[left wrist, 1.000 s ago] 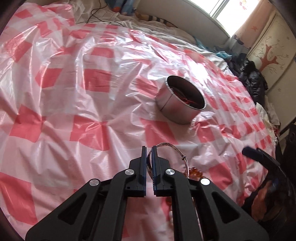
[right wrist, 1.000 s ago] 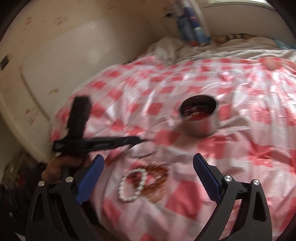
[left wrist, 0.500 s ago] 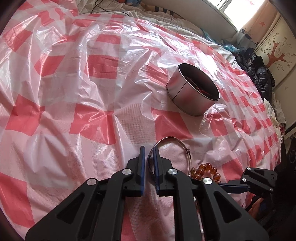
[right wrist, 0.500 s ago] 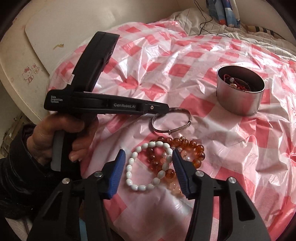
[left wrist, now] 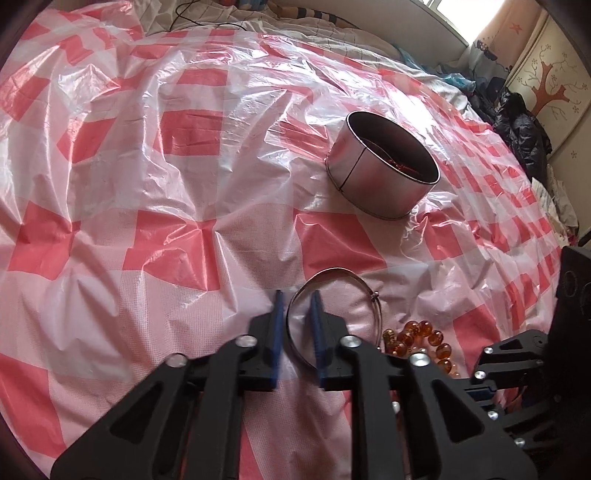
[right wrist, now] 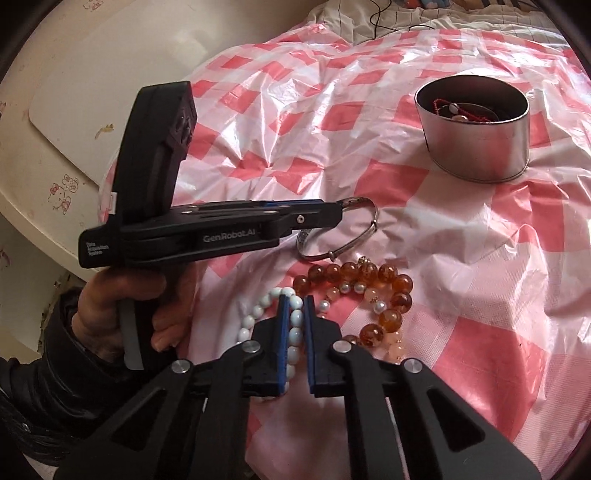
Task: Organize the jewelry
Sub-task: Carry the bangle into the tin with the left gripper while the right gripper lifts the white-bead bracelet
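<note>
A silver bangle (left wrist: 340,291) lies on the pink checked plastic sheet; it also shows in the right wrist view (right wrist: 343,236). My left gripper (left wrist: 297,295) has opened slightly, its jaws astride the bangle's near rim without pinching it; it shows from the side in the right wrist view (right wrist: 332,212). My right gripper (right wrist: 295,301) is closed on a white bead bracelet (right wrist: 293,332). An amber bead bracelet (right wrist: 384,291) lies just right of it, also seen in the left wrist view (left wrist: 424,336). A round metal tin (left wrist: 384,170), (right wrist: 476,133) holds red and other jewelry.
The checked sheet (left wrist: 184,206) covers a bed. A white headboard (right wrist: 74,92) stands to the left. Dark clothes (left wrist: 521,125) and a cabinet with a tree picture (left wrist: 554,88) are at the far right. A black cable (left wrist: 207,22) lies at the far end.
My left gripper's jaws have opened a little around the bangle. My right gripper came down and closed on the white bead bracelet.
</note>
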Action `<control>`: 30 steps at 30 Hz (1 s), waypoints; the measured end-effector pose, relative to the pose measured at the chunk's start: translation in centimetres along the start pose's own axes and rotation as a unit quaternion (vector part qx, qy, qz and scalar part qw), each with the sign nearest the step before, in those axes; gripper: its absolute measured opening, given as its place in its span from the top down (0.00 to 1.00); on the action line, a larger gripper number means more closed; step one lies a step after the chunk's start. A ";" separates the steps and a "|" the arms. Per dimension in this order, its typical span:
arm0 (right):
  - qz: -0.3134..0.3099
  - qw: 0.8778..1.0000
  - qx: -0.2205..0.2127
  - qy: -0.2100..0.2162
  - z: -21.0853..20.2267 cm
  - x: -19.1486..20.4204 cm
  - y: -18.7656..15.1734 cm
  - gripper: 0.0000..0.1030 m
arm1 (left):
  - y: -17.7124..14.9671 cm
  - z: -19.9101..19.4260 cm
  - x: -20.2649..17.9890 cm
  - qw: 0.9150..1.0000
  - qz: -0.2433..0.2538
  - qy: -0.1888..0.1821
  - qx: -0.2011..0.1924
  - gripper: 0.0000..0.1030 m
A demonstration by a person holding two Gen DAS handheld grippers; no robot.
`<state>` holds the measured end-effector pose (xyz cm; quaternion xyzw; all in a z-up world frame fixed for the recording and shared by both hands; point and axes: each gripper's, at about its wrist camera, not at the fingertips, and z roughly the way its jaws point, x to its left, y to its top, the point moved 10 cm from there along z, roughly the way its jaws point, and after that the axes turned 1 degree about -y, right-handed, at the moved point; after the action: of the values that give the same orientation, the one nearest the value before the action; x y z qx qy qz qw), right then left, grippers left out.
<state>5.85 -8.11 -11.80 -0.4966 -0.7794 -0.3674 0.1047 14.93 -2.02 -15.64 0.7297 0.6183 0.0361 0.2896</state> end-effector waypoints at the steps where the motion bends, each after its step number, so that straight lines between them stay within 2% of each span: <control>1: 0.003 1.000 -0.007 0.008 -0.3 0.1 0.1 0.92 | 0.1 -0.1 -0.1 1.000 -0.003 -0.007 0.000 0.96; 5: 0.027 0.996 -0.050 0.064 -2.4 0.6 1.3 0.92 | 0.4 -1.1 -0.4 0.999 -0.016 -0.041 -0.012 0.97; 8: 0.057 0.989 -0.093 0.105 -4.6 0.3 2.5 0.92 | 0.9 -2.2 -0.3 0.997 -0.031 -0.065 -0.027 0.97; 14: 0.119 0.962 -0.180 0.169 -9.1 -1.2 4.5 0.92 | 1.9 -3.3 -0.6 0.995 -0.038 -0.075 -0.049 0.97; 17: 0.151 0.943 -0.224 0.193 -11.7 -2.8 5.4 0.92 | 3.1 -4.2 -1.6 0.995 -0.016 -0.064 -0.072 0.97; 21: 0.190 0.925 -0.259 0.204 -13.6 -5.2 6.4 0.92 | 5.7 -5.0 -2.8 0.994 -0.001 -0.060 -0.096 0.97; 30: 0.205 0.910 -0.300 0.199 -16.6 -8.7 10.0 0.92 | 11.2 -2.3 -5.5 0.993 0.021 -0.046 -0.110 0.97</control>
<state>15.20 -23.04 0.06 -0.5701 -0.4768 -0.6453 0.1765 22.58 -7.01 -6.76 0.7070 0.5814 0.0760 0.3954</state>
